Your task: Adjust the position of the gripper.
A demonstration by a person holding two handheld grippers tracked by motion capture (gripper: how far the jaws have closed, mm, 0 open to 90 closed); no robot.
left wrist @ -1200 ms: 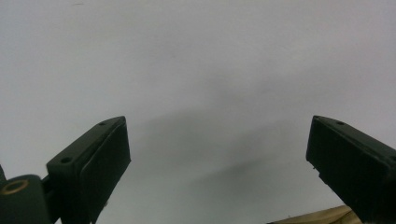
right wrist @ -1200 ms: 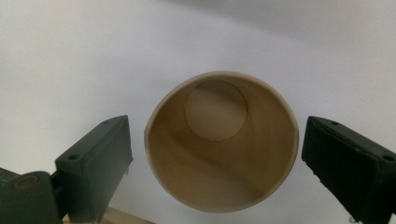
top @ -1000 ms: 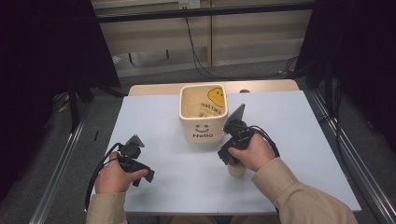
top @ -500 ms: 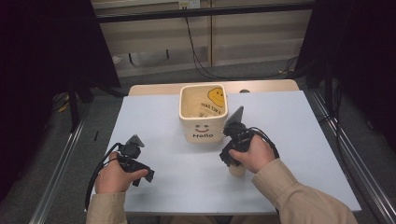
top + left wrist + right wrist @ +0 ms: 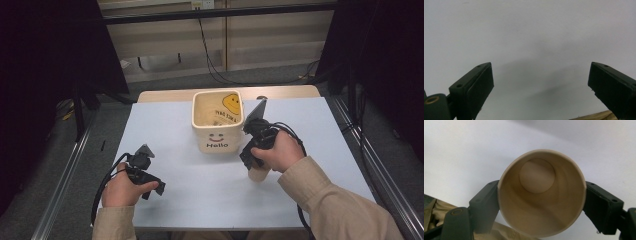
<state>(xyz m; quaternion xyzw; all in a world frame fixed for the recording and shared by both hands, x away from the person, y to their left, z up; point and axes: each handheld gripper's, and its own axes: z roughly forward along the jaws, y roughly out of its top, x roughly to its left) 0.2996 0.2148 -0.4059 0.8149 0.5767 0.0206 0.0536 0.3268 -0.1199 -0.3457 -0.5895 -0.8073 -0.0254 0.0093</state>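
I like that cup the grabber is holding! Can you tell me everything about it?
The cup is plain tan, looks like paper, round with a thin rolled rim and a small flat bottom. It is empty. The right gripper holds it, one black finger pressed on each side of the wall, its mouth facing the gripper's camera. From above, just its lower end pokes out below the hand, near the white table, right of the tub.

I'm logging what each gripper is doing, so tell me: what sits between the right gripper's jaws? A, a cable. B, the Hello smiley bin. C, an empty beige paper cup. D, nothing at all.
C: in the right gripper view the jaws of the right gripper press both sides of the paper cup, whose open mouth faces the camera with nothing inside.
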